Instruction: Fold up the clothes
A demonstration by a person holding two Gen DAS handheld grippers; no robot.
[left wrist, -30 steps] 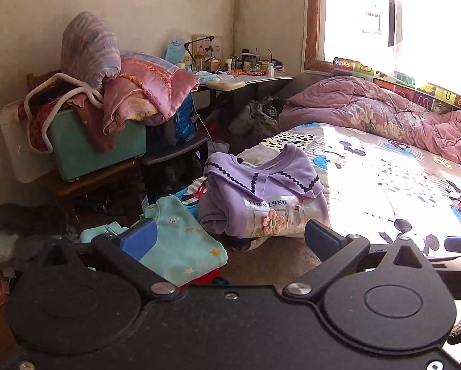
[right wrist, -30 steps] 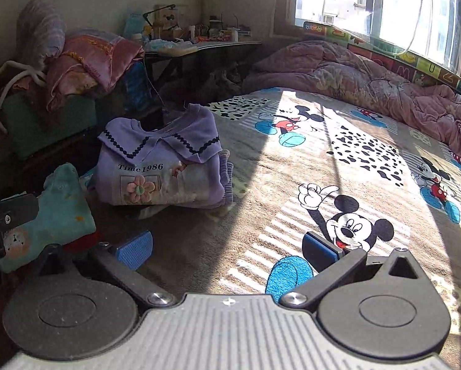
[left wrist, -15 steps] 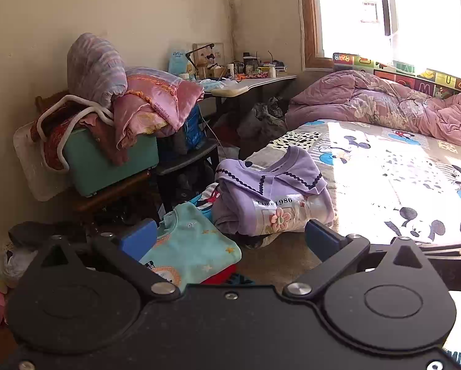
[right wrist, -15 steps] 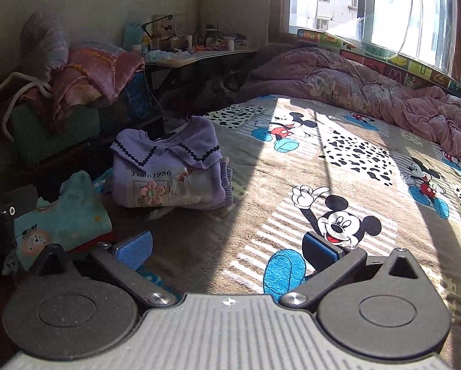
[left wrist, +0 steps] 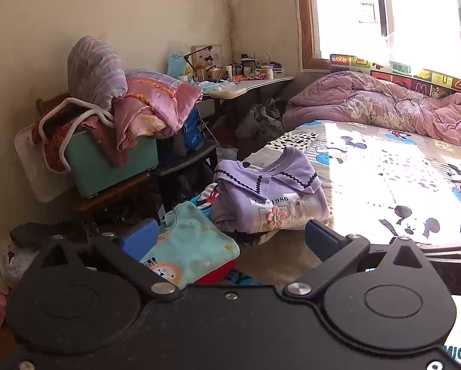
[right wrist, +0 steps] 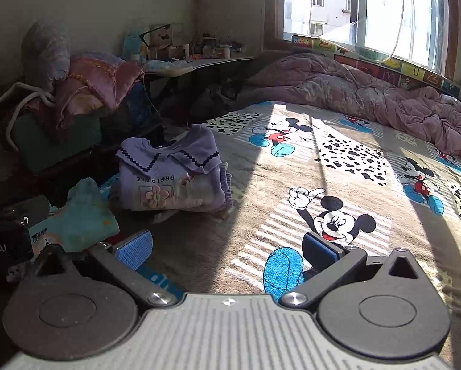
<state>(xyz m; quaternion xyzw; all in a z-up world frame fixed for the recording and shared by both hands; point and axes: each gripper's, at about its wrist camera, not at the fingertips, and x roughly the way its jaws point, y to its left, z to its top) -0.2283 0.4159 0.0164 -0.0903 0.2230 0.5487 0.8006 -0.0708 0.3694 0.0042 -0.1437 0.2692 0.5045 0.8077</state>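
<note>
A folded purple top (left wrist: 270,194) with a flower patch lies at the bed's left edge; it also shows in the right wrist view (right wrist: 171,178). A folded teal top (left wrist: 193,246) with a lion print sits nearer, over something red; it also shows in the right wrist view (right wrist: 85,219). My left gripper (left wrist: 230,237) is open and empty, held above the bed short of both piles. My right gripper (right wrist: 227,249) is open and empty above the Mickey Mouse blanket (right wrist: 338,191).
A crumpled pink quilt (left wrist: 384,108) lies along the window side of the bed. A green box (left wrist: 107,166) under piled bedding stands on a chair at left. A cluttered desk (left wrist: 245,83) stands in the corner.
Both grippers have drawn back and risen a little from the piles, so the clothes look smaller and farther. Jaws stay open.
</note>
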